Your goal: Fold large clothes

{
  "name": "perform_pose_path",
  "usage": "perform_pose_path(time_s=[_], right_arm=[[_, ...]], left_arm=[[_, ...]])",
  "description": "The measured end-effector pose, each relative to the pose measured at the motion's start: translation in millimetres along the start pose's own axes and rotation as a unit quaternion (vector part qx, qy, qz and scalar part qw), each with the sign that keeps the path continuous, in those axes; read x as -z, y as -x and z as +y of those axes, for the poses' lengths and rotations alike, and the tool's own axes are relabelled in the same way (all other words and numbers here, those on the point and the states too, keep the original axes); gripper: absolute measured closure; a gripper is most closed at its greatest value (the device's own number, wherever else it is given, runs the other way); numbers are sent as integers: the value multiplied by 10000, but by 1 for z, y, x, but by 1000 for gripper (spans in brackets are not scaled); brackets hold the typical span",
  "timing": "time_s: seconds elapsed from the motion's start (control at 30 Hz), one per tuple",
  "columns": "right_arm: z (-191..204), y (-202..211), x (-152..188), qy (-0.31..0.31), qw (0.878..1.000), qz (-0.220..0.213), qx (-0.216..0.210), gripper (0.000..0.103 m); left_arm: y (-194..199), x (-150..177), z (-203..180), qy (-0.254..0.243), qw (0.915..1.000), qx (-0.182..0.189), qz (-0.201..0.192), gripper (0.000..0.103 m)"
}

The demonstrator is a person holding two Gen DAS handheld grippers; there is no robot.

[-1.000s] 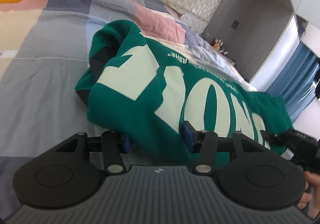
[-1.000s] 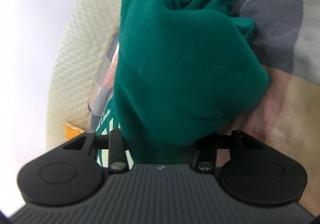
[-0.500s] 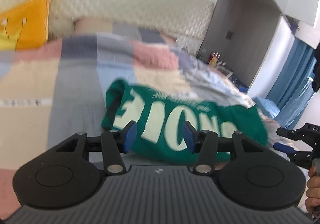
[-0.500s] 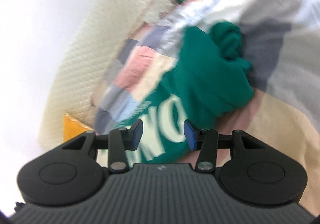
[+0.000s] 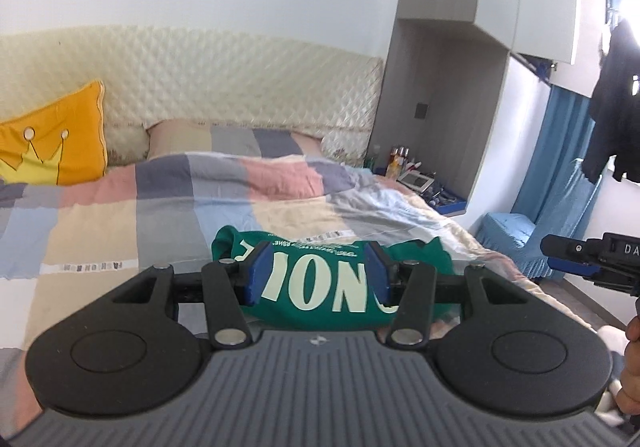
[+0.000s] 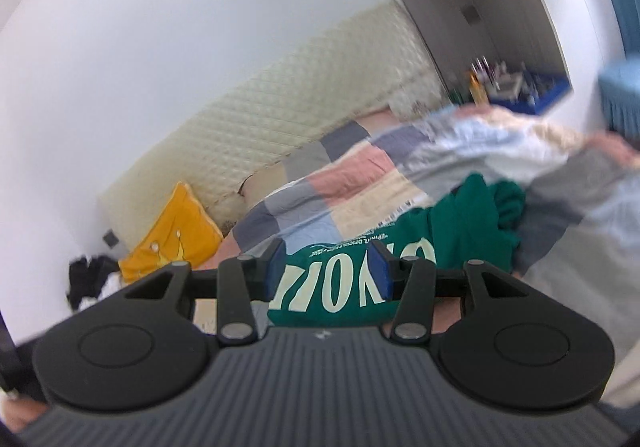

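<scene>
A green sweatshirt (image 5: 320, 287) with large cream letters lies folded in a compact bundle on the patchwork bed; it also shows in the right wrist view (image 6: 400, 267). My left gripper (image 5: 318, 273) is open and empty, held back above the near edge of the sweatshirt. My right gripper (image 6: 329, 271) is open and empty, also pulled back from the cloth. The right gripper's body (image 5: 592, 259) shows at the right edge of the left wrist view.
The bed (image 5: 120, 231) has a patchwork cover and a quilted cream headboard (image 5: 240, 87). A yellow crown pillow (image 5: 52, 143) leans at the head. A cluttered bedside shelf (image 5: 424, 183) and blue curtain (image 5: 560, 183) stand to the right. Dark clothes (image 6: 88, 279) lie beside the pillow.
Both grippers let go of the green sweatshirt, opened, and drew back and up from it. The sweatshirt now lies folded on the bed.
</scene>
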State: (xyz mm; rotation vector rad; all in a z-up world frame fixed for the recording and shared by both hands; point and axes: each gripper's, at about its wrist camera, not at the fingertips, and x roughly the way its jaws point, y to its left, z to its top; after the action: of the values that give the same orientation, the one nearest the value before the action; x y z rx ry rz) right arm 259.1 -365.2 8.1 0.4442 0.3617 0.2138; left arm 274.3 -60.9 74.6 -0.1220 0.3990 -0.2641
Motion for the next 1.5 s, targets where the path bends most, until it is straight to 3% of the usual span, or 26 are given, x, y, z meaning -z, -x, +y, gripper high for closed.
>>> perform_pose_path(time_s=[0.3, 0.6, 1.1, 1.5], right_arm=[[40, 53, 34, 746, 9972, -37, -61, 54], [60, 70, 91, 1333, 9910, -154, 8, 54], [29, 47, 148, 1389, 9890, 65, 512, 54], [23, 41, 160, 1504, 9867, 67, 618, 54]], left_arm=[[82, 25, -22, -35, 9998, 151, -122, 47], [106, 72, -25, -222, 9996, 57, -181, 46], [85, 122, -18, -182, 9998, -21, -50, 46], [61, 143, -19, -295, 9992, -206, 176, 46]])
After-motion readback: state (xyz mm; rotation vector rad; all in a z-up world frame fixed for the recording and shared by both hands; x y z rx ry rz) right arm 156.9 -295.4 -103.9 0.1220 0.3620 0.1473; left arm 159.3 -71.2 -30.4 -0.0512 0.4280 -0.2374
